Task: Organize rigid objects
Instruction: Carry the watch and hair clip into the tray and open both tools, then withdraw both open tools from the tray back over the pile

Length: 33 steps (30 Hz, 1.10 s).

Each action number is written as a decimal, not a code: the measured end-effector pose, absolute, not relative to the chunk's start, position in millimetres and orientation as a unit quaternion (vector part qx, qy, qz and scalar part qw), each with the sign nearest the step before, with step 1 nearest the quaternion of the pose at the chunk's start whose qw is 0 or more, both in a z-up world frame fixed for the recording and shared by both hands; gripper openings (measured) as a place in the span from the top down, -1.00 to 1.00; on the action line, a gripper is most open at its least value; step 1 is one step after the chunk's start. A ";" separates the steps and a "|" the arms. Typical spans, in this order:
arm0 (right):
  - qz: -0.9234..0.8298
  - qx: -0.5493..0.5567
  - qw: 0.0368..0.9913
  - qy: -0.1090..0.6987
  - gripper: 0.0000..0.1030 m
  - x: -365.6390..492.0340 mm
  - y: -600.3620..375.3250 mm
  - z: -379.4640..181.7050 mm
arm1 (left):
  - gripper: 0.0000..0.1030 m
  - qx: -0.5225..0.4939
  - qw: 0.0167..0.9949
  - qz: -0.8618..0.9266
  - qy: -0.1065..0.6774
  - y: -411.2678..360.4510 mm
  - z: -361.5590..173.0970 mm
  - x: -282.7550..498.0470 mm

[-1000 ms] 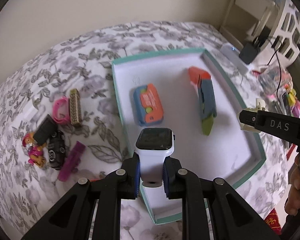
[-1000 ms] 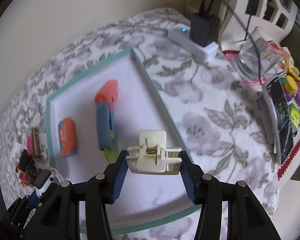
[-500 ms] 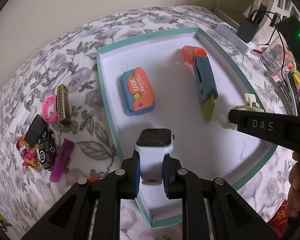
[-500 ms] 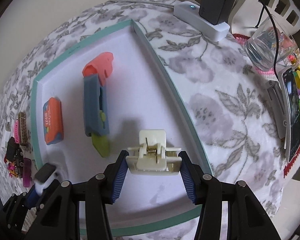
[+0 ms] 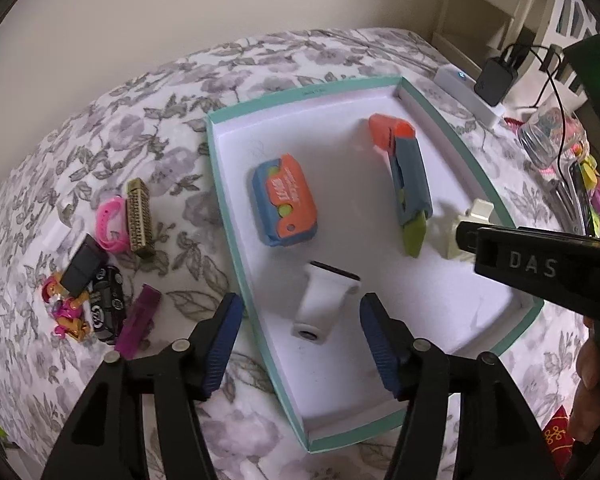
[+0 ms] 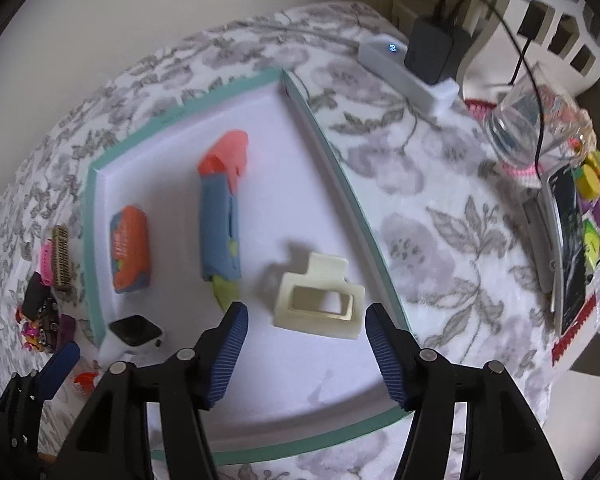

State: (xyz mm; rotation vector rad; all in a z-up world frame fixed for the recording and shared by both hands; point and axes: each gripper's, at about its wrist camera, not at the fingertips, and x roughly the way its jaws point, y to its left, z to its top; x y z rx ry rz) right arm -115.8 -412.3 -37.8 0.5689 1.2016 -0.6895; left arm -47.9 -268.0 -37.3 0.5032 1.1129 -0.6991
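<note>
A white tray with a teal rim (image 5: 236,240) (image 6: 332,172) lies on the floral bedspread. In it rest an orange-and-blue case (image 5: 285,205) (image 6: 130,254) and a long orange, blue and green toy (image 5: 404,178) (image 6: 222,216). The white smartwatch (image 5: 324,300) (image 6: 134,334) lies on the tray floor between the opening jaws of my left gripper (image 5: 300,326), untouched by the pads. The cream hair clip (image 6: 318,302) (image 5: 470,228) lies near the tray's right rim, free between the opening jaws of my right gripper (image 6: 306,336).
Left of the tray sit a pink band (image 5: 112,224), a gold clip (image 5: 140,218), a black block (image 5: 85,266), a purple clip (image 5: 138,320) and small charms. To the right are a power strip with charger (image 6: 412,68), a glass (image 6: 528,124) and a phone (image 6: 572,248).
Both grippers let go: the left released the watch and the right released the hair clip, and both things now lie on the tray floor. The hands stayed nearly in place.
</note>
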 end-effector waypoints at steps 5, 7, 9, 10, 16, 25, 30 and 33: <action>-0.320 0.245 0.747 0.528 -0.33 -116.5 -407.3 -19.2 | -0.41 0.210 0.773 -0.307 0.513 -259.3 -27.9 -36.0; -0.320 0.242 0.750 0.525 -0.34 -114.3 -404.6 -16.5 | -0.42 0.197 0.777 -0.296 0.519 -253.9 -25.1 -28.4; -0.317 0.240 0.753 0.524 -0.38 -112.4 -402.8 -15.3 | -0.42 0.183 0.784 -0.281 0.523 -246.4 -22.0 -19.7; -0.314 0.239 0.755 0.524 -0.40 -111.2 -401.7 -14.6 | -0.44 0.179 0.787 -0.276 0.523 -244.0 -20.8 -17.3; -0.298 0.222 0.763 0.529 -0.53 -101.8 -385.9 -14.3 | -0.75 0.126 0.810 -0.225 0.526 -213.5 -10.4 9.0; -0.254 0.194 0.783 0.534 -0.66 -83.5 -353.4 -13.2 | -0.78 0.041 0.822 -0.154 0.547 -152.2 -10.1 43.4; -0.213 0.171 0.803 0.530 -0.88 -72.2 -326.4 -6.9 | -0.78 0.024 0.835 -0.092 0.542 -114.4 -7.7 58.2; -0.190 0.154 0.814 0.527 -1.00 -64.8 -311.2 -4.3 | -0.78 0.012 0.838 -0.064 0.541 -97.6 -7.5 64.7</action>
